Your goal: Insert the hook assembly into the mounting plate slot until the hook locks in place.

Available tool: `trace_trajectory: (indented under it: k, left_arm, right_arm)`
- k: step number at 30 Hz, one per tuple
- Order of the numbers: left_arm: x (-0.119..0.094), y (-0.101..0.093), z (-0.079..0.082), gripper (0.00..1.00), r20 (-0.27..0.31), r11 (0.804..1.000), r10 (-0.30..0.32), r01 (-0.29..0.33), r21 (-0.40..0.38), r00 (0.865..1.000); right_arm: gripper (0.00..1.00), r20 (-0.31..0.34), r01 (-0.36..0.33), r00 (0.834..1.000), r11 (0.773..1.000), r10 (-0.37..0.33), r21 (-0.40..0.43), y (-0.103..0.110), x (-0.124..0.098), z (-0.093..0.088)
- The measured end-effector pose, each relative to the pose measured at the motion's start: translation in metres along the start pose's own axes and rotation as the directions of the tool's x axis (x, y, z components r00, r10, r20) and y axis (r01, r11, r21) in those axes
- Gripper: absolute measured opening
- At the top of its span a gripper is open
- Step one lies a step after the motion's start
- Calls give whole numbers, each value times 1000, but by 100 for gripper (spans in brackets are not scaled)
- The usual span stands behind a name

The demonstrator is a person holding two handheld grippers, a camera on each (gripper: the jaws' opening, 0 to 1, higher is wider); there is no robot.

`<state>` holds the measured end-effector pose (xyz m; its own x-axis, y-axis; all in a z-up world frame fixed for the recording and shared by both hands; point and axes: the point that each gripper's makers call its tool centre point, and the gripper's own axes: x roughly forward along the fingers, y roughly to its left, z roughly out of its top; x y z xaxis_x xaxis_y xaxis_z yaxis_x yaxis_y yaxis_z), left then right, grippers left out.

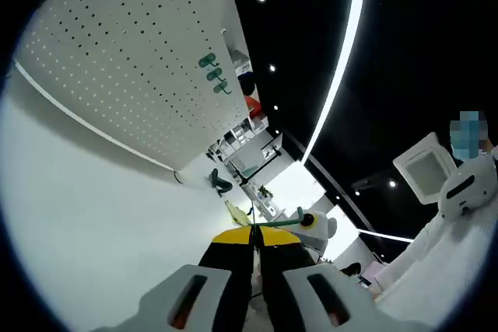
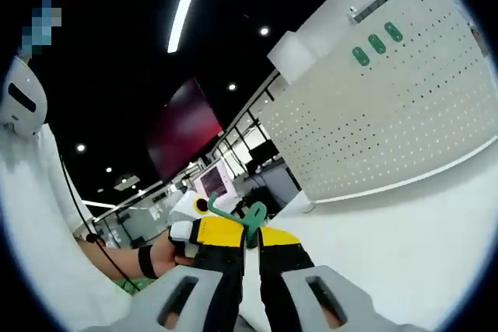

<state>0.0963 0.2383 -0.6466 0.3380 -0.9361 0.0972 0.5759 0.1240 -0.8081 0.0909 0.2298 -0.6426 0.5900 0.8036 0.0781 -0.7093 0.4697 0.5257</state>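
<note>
Dark ceiling (image 1: 420, 75) with a long light strip (image 1: 342, 52) and small spotlights (image 2: 264, 31); white tabletop (image 1: 93, 215)

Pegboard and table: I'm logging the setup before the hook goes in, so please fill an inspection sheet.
Surface: white table, bare where visible.
Job's things: white pegboard upright, three green hooks already mounted near one edge; a green hook at the right gripper's tips; a green hook lying at the board's foot.
Clutter: nothing seen.
Grippers: left gripper shut on a green hook piece; right gripper shut on the hook.
Cables: thin dark cable beside a white sleeve.
Surroundings: dark ceiling, light strips, shelves.
</note>
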Motion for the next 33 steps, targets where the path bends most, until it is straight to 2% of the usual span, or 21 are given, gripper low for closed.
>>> trace_trajectory:
  k: [3, 7, 8, 10, 12, 16, 18, 21, 26, 29, 31, 33]
  left_arm:
    - [1, -1, -1, 2, -11, 999, 12, -11, 48, 1000]
    - [3, 0, 1, 5, -4, 996, 18, -17, 88, 1000]
    - [3, 3, 1, 7, -1, 995, 37, -37, 96, 999]
    - [3, 4, 0, 7, -11, 994, 31, -30, 101, 999]
    - [4, 4, 0, 8, -10, 989, 34, -32, 143, 999]
    - [5, 7, 0, 8, -15, 982, 57, -53, 179, 998]
    - [4, 11, 1, 7, -14, 964, 91, -84, 251, 996]
    - [3, 13, 0, 8, -16, 924, 123, -109, 366, 992]
    - [5, 10, -3, 12, -36, 902, 159, -130, 412, 987]
    - [9, 7, -8, 15, -60, 877, 180, -133, 462, 982]
    - [12, 6, -9, 16, -69, 869, 193, -137, 476, 979]
    - [14, 6, -7, 16, -55, 855, 209, -156, 494, 976]
  right_arm:
    - [3, -2, 12, 1000, 1000, -12, 3, -1, 0, 0]
    - [1, 26, 16, 1000, 997, -17, 71, -3, -4, 5]
    - [0, 43, 4, 999, 997, -7, 71, -1, -5, 8]
    - [0, 26, 21, 999, 998, -23, 53, -1, -4, 7]
    - [0, 27, 25, 999, 999, -26, 48, -2, -4, 8]
    - [0, 23, 45, 999, 998, -46, 49, -7, -4, 8]
    - [0, 26, 66, 997, 997, -67, 43, -9, -4, 9]
    - [0, 29, 108, 994, 994, -109, 26, -17, -6, 10]
    - [0, 28, 182, 983, 983, -181, -22, -30, -12, 11]
    - [0, 28, 200, 980, 979, -199, -26, -33, -14, 11]
    - [0, 16, 229, 974, 973, -228, -35, -36, -15, 9]
    - [0, -3, 236, 971, 969, -237, -65, -36, -15, 6]
